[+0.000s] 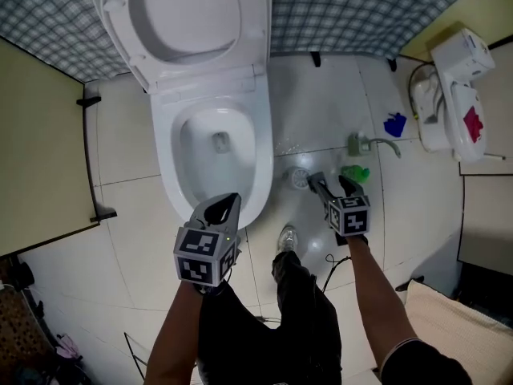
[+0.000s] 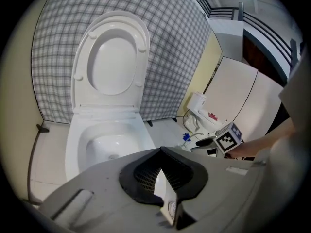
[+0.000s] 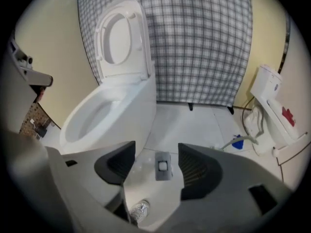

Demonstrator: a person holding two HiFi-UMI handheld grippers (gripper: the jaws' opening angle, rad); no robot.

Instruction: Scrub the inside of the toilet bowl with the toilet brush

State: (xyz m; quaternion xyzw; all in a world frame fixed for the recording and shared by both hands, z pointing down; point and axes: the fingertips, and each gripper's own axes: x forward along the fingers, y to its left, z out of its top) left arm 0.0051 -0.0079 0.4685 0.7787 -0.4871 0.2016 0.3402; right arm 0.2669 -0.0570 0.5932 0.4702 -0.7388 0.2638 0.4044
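The white toilet (image 1: 260, 163) stands with its lid (image 1: 188, 14) raised; some water lies at the bottom of the bowl. My left gripper (image 1: 224, 205) hovers over the bowl's near rim, jaws shut with nothing between them (image 2: 163, 168). My right gripper (image 1: 330, 184) hangs over the tiled floor right of the toilet, jaws wide open (image 3: 156, 161). A small grey block with a white centre (image 3: 164, 165) shows between its pads, touching neither. A green object (image 1: 356, 172) lies just beside its tips. I cannot make out a toilet brush for certain.
A floor drain (image 1: 300, 177) sits between the toilet and the right gripper. A grey hose (image 1: 383, 143), a blue item (image 1: 394, 124) and a white unit with a red patch (image 1: 453, 95) stand at the right. The person's shoe (image 1: 287, 237) is below. A plaid wall (image 1: 361, 6) is behind.
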